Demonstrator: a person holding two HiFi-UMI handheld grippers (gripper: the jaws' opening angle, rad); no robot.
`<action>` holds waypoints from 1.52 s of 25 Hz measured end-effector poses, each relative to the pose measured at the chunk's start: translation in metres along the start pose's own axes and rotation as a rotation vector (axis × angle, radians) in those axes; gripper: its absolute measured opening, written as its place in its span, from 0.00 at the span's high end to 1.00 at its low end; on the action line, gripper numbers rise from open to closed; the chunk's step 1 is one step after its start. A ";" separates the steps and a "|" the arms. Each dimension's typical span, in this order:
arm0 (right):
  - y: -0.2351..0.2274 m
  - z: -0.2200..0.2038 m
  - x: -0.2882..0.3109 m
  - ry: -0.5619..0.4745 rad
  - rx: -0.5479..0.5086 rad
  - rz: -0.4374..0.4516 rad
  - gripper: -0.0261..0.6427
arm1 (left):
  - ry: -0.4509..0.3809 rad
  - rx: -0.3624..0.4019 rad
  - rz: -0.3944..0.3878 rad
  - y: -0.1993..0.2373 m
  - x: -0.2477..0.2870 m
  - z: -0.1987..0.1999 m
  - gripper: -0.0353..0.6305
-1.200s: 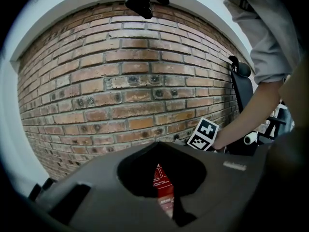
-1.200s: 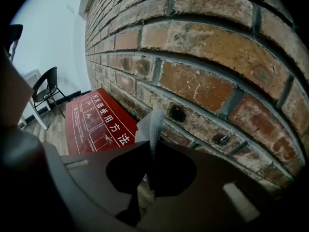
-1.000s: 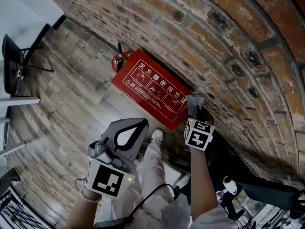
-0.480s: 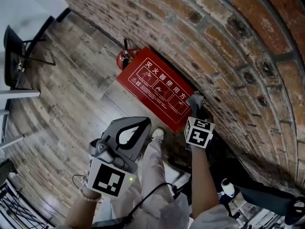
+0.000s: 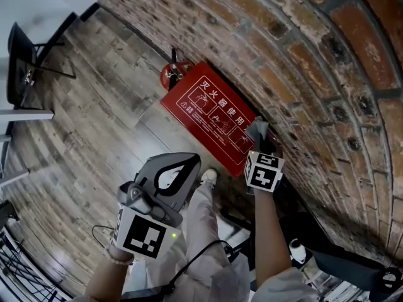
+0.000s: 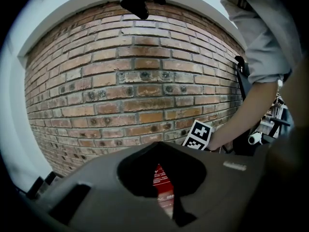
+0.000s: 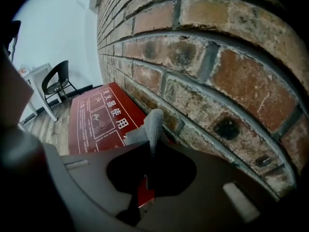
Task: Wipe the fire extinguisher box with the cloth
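Note:
The red fire extinguisher box (image 5: pixel 214 115) lies against the foot of the brick wall, with white print on its top face. In the right gripper view the box (image 7: pixel 96 115) runs away to the left. My right gripper (image 5: pixel 261 142) is at the box's right end, close to the wall, and is shut on a grey cloth (image 5: pixel 257 129). A fold of the cloth (image 7: pixel 153 127) sticks up from the jaws over the box's edge. My left gripper (image 5: pixel 179 165) hangs back over the floor, apart from the box, shut and holding nothing. Through its cover a strip of the box (image 6: pixel 161 182) shows.
A red extinguisher (image 5: pixel 171 74) stands at the box's far end. The brick wall (image 5: pixel 302 61) runs along the right. A black chair (image 5: pixel 22 61) and a white table edge (image 5: pixel 25 115) are at the left on the wooden floor (image 5: pixel 82 137). The person's legs and a cable (image 5: pixel 201 257) are below.
The head view has drifted, so the box now sits a little further right in the picture. My right gripper stays at the box's right end with the cloth. The left gripper has barely moved.

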State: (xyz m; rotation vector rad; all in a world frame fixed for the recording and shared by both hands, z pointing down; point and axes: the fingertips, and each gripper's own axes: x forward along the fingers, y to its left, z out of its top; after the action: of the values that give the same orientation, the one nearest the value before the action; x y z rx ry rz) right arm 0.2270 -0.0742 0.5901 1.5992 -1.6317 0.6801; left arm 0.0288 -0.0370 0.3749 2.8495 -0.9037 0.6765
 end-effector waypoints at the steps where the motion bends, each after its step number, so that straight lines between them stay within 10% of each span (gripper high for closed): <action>1: 0.003 0.003 0.001 -0.002 -0.005 0.006 0.93 | 0.001 -0.001 0.003 0.002 -0.001 -0.001 0.95; 38: 0.106 0.101 0.062 -0.085 -0.298 0.206 0.93 | 0.013 -0.091 0.132 0.064 -0.027 -0.042 0.95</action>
State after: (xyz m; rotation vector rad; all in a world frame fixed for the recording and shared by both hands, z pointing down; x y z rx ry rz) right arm 0.1115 -0.1828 0.5936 1.2730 -1.8799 0.4492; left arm -0.0432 -0.0671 0.3974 2.7221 -1.0987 0.6479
